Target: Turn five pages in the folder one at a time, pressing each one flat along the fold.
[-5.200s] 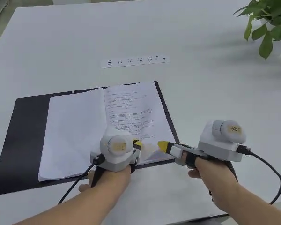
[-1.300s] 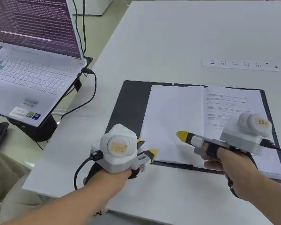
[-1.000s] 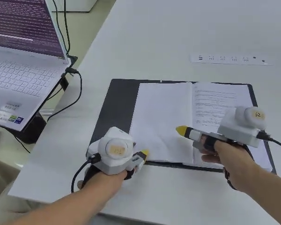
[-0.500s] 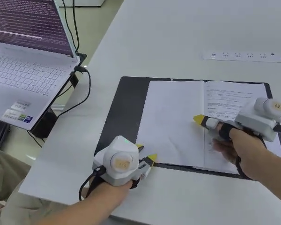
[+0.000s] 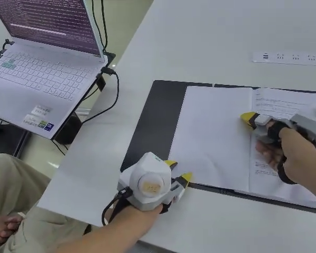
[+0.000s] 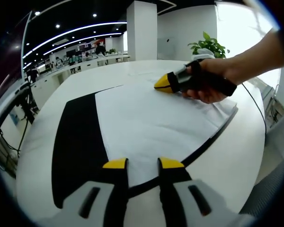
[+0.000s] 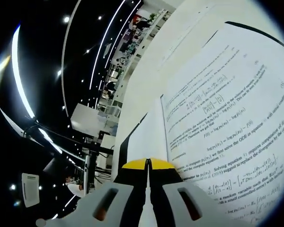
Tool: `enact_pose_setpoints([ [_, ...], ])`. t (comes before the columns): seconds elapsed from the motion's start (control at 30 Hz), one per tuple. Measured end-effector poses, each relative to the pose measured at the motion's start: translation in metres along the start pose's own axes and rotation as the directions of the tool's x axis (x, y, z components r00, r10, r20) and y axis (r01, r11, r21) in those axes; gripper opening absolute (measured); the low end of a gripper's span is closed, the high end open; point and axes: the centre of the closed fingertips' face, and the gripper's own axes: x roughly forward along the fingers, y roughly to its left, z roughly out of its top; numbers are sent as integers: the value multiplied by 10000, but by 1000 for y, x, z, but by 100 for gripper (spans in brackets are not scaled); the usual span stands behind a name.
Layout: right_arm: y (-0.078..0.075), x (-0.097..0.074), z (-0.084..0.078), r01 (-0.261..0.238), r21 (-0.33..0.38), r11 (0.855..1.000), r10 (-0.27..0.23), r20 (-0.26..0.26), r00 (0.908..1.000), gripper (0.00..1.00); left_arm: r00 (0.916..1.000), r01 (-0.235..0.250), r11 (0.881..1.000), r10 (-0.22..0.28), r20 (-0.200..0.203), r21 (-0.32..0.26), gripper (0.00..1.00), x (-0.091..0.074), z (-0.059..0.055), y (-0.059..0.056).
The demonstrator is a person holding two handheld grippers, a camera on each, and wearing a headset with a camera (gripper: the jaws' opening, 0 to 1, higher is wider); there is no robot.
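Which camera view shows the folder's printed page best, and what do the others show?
The right gripper view: the printed page is close, its equations readable. The head view shows it small at the right edge, partly behind a hand. In the left gripper view that hand hides most of it.

Head view above, others low over folder (image 5: pixel 150 124)

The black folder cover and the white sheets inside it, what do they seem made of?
Black folder cover: probably plastic or coated board, matte; it looks flat, stiff and evenly dull. White sheets: thin matte paper; the right-hand one carries printed text, and they lie limp.
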Motion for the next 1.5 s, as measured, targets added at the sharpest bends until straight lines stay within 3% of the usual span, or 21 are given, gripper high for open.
enact_pose_setpoints([
  [0.3,-2,13,22,-84,962,9953,11,761,9971,0,10000,-4,10000,4,41,-14,23,0,0,-1],
  [0.53,-8,27,46,-71,1644,9864,-183,1524,9882,0,10000,15,10000,-14,72,-10,24,0,0,-1],
  [0.97,-7,51,77,167,1778,9839,-553,2143,9752,0,9999,21,10000,-21,113,-12,23,1,0,0],
  [1.13,-6,51,79,123,1848,9827,-531,2175,9746,0,9999,18,10000,-16,163,-86,24,1,0,0],
  [1.27,-6,48,74,115,1925,9812,-501,1970,9791,0,9998,22,10000,-20,174,-88,24,1,0,0],
  [1.5,-1,31,43,-111,1611,9869,-51,1001,9950,0,9997,25,9999,-22,226,-129,24,1,0,1],
])
